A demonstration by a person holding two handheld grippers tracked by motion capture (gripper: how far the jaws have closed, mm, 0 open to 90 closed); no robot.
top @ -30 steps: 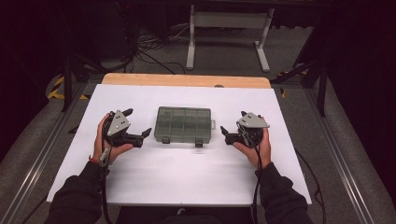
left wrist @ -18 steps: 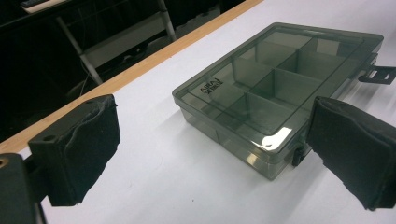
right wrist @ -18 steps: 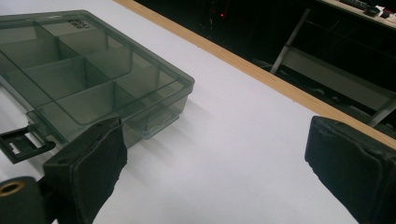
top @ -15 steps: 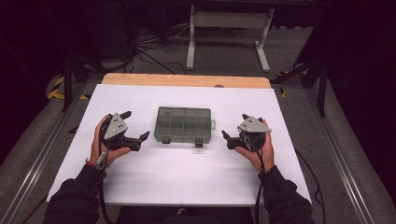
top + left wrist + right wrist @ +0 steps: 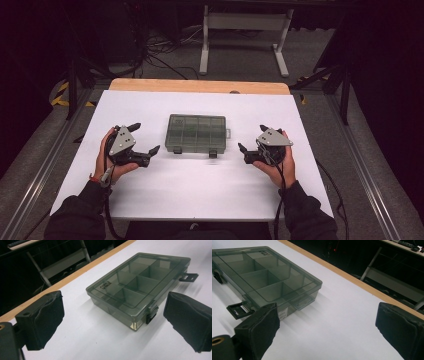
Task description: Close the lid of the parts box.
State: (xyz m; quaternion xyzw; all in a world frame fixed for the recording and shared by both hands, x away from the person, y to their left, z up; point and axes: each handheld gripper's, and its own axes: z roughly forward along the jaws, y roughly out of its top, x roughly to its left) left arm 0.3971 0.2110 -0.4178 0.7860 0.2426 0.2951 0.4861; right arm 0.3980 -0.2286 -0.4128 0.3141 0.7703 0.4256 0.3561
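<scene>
A translucent grey-green compartment box (image 5: 196,133) lies flat with its lid down in the middle of the white table (image 5: 200,195). Its right front latch (image 5: 212,154) sticks out flat, and its left front latch (image 5: 177,149) is down. My left gripper (image 5: 145,137) rests open just left of the box, not touching it. In the left gripper view the box (image 5: 140,290) lies ahead between the black pads (image 5: 42,320). My right gripper (image 5: 251,137) stands open just right of the box, apart from it. The right gripper view has the box (image 5: 262,280) and its flipped-out latch (image 5: 238,310) at the left.
A wooden strip (image 5: 200,86) runs along the table's far edge. Behind it are a grey stand (image 5: 242,40) and cables on the floor. Metal rails (image 5: 360,165) flank the table on both sides.
Both hands have drifted slightly toward the person's side of the table. The box has not moved and both grippers stay open.
</scene>
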